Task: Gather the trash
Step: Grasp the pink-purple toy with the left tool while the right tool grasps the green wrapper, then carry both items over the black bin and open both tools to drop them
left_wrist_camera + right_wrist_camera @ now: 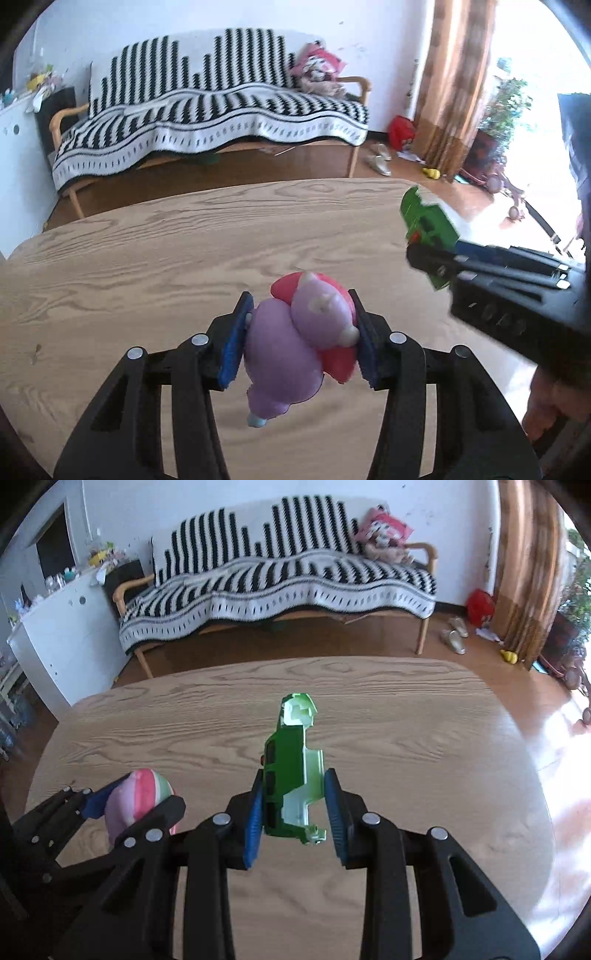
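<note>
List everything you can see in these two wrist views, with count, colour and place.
Soft plush toy: one, purple and pink, held above the table in the left gripper.
Plastic toy piece: one, green and white, held in the right gripper.
Wooden table: one, light oak grain, below both grippers.
Sofa with striped throw: one, black and white, against the far wall.
Curtain: one, brown, right of the sofa.
White cabinet: one, left of the sofa.
Red bag: one, on the floor by the curtain.
Left gripper: black with blue pads, clamped on the plush.
Right gripper: black with blue pads, clamped on the green piece.
</note>
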`<state>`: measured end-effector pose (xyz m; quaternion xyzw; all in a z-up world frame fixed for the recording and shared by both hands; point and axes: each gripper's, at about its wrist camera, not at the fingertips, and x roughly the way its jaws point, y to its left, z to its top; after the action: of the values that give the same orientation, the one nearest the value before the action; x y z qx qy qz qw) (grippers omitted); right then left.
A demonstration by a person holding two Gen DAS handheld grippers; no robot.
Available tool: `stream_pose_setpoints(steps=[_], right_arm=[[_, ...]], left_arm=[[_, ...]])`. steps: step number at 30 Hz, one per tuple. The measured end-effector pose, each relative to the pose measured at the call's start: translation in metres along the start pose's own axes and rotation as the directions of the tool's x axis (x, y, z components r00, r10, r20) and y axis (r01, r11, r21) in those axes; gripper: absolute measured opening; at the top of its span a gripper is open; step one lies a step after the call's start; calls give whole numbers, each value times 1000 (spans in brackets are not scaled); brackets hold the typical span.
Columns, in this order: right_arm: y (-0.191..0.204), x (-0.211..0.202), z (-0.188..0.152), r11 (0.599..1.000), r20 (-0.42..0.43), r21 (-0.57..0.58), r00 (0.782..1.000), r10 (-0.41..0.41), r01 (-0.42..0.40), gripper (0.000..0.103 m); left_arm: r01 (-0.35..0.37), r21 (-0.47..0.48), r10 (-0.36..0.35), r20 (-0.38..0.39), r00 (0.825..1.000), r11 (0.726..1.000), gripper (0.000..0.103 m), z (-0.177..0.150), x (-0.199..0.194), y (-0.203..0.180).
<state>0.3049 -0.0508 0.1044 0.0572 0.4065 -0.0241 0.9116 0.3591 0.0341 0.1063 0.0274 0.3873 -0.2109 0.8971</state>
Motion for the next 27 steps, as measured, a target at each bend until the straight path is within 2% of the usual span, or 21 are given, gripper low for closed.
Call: stream_pose_setpoints(steps=[6, 10, 14, 19, 23, 25, 27], right_arm=[[-35, -98, -45, 999, 104, 37, 994, -19, 15, 31], [-62, -144, -77, 997, 140, 73, 989, -37, 27, 31], [-98, -182, -112, 990, 160, 131, 984, -81, 60, 31], [-154, -207, -174, 966, 122, 230, 981, -150, 119, 31], [-205, -215, -227, 927, 60, 326, 974, -216, 186, 31], [-223, -209, -249, 908, 21, 362, 973, -232, 208, 31], [-237, -200, -267, 894, -18, 378, 968, -250, 238, 31]], left_arm=[[11, 81, -17, 78, 997, 997, 50, -20, -65, -53], [51, 146, -66, 97, 993, 988, 50, -33, -93, -90], [102, 216, -123, 85, 989, 971, 50, -49, -105, -137], [186, 288, -196, 7, 981, 939, 50, -78, -93, -197], [261, 321, -242, -98, 965, 910, 50, -109, -71, -238], [310, 327, -262, -182, 948, 893, 50, -128, -53, -258], [357, 332, -271, -277, 922, 873, 50, -150, -30, -278]])
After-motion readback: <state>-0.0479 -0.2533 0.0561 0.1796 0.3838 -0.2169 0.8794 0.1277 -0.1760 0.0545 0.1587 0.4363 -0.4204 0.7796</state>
